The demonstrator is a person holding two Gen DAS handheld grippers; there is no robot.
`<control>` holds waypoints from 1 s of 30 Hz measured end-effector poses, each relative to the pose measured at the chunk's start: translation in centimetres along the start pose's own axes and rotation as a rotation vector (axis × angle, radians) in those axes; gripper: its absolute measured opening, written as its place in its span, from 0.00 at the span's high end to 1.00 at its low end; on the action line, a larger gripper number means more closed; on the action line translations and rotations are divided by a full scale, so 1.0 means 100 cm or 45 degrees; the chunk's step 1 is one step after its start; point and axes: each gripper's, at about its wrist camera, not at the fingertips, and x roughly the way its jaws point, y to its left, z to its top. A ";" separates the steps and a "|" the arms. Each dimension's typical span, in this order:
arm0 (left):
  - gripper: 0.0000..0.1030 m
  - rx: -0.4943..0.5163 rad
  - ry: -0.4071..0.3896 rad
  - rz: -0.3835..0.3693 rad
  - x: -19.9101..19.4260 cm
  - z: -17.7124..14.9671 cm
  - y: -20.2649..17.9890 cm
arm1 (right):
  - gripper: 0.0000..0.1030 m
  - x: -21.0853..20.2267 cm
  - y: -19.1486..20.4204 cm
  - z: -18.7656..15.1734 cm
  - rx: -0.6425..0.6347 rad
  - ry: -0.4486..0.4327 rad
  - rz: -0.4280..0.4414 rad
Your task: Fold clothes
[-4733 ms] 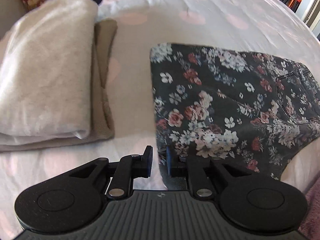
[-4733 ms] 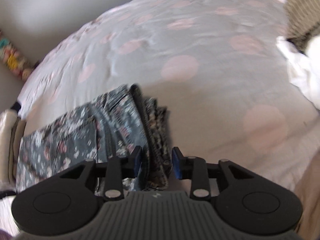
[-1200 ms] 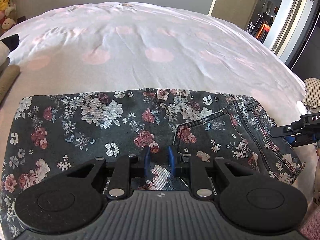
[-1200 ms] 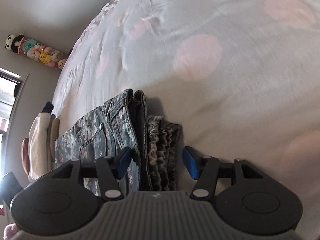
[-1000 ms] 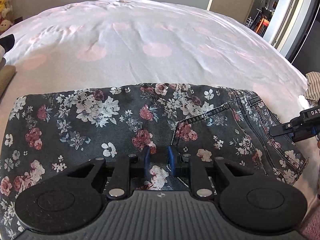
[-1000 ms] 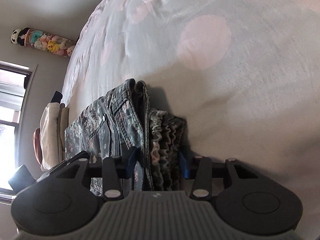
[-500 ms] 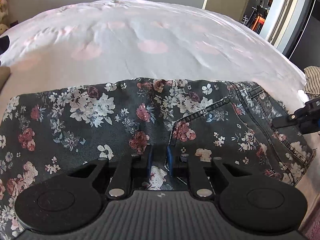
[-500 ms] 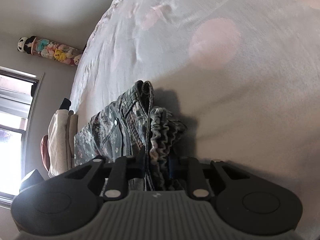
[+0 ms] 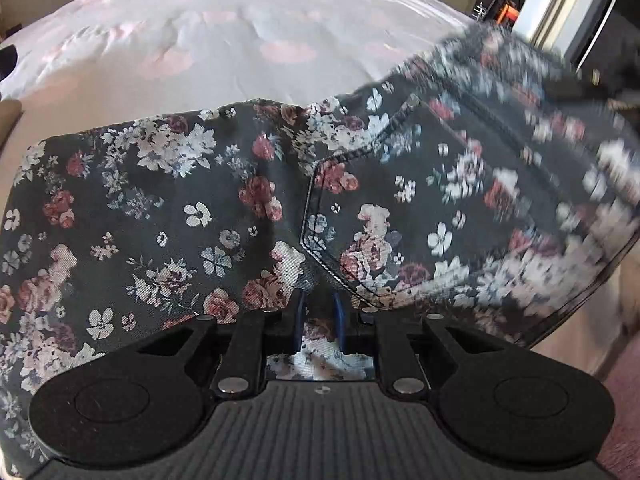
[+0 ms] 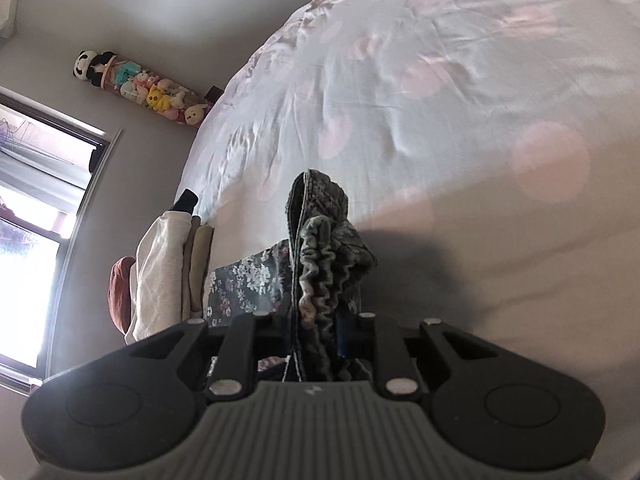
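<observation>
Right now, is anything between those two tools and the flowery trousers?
Nothing visible. The left tool is shut on the floral trousers, and the right tool is shut on their gathered waistband.

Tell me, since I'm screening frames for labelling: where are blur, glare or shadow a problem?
Left wrist view: the floral jeans are sharp at left and motion-smeared at right. Right wrist view: the window is blown out, and the lifted waistband casts a soft shadow on the bedsheet.

Left gripper [image 9: 319, 322]: black linkage arms, silver rivets, blue finger pads [image 9: 298, 320], round black discs beside a ribbed grey body; right gripper [image 10: 314, 334] built alike.
</observation>
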 end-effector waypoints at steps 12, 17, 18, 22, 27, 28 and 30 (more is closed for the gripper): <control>0.87 -0.137 -0.117 0.060 -0.073 0.021 0.062 | 0.80 0.011 0.078 -0.010 -0.028 -0.047 0.098; 0.87 -0.173 -0.196 0.187 -0.113 0.032 0.109 | 0.80 0.045 0.126 -0.014 -0.080 -0.026 0.155; 0.87 -0.190 -0.211 0.210 -0.119 0.032 0.119 | 0.80 0.055 0.134 -0.016 -0.086 -0.019 0.159; 0.87 -0.385 -0.257 0.217 -0.121 0.017 0.164 | 0.80 0.102 0.164 -0.029 -0.112 0.027 0.159; 0.87 -0.543 -0.281 0.168 -0.121 0.007 0.199 | 0.80 0.165 0.184 -0.056 -0.150 0.094 0.094; 0.87 -0.555 -0.287 0.161 -0.121 0.007 0.203 | 0.80 0.178 0.187 -0.061 -0.154 0.111 0.088; 0.87 -0.555 -0.286 0.153 -0.118 0.007 0.205 | 0.80 0.203 0.189 -0.074 -0.171 0.146 0.056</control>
